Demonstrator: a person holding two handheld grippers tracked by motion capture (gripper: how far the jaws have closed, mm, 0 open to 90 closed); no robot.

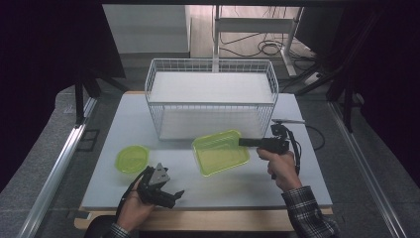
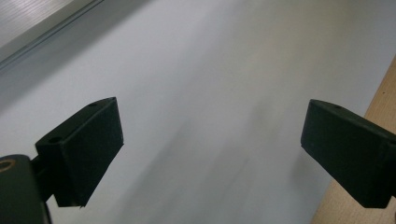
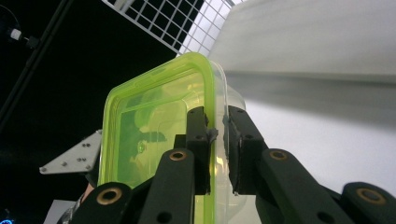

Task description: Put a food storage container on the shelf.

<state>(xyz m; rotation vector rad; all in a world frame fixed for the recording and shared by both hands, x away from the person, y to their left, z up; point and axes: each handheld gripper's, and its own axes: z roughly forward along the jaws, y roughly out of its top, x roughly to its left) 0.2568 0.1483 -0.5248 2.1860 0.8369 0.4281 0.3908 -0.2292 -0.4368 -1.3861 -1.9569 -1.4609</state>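
High view: the white bench (image 1: 208,186) is seen with a wire basket (image 1: 210,99) standing at its far side, beyond both pairs of fingers. In front of the basket, a green square container (image 1: 220,151) is held tilted by the right gripper (image 1: 243,142), which grips its right rim. It appears to be lifted a little off the bench, but this cannot be told for sure. A smaller round green container (image 1: 131,158) lies on the bench, just beyond the left gripper (image 1: 177,193) and to its left side.

In the right gripper view, the fingers (image 3: 198,140) are seen clenched on the rim of the square container (image 3: 154,121), one finger inside the wall and one outside. In the left gripper view, the fingers (image 2: 86,147) are spread wide with nothing between them, only the bare bench (image 2: 210,93) beneath.

The step in hand is judged to be the carrying of the square container, probably toward the basket behind it. For the next move, the container must be raised above the basket wall and brought forward with the grip kept firm, as the thin rim could slip. The left gripper is free, and the round container may be taken by it.
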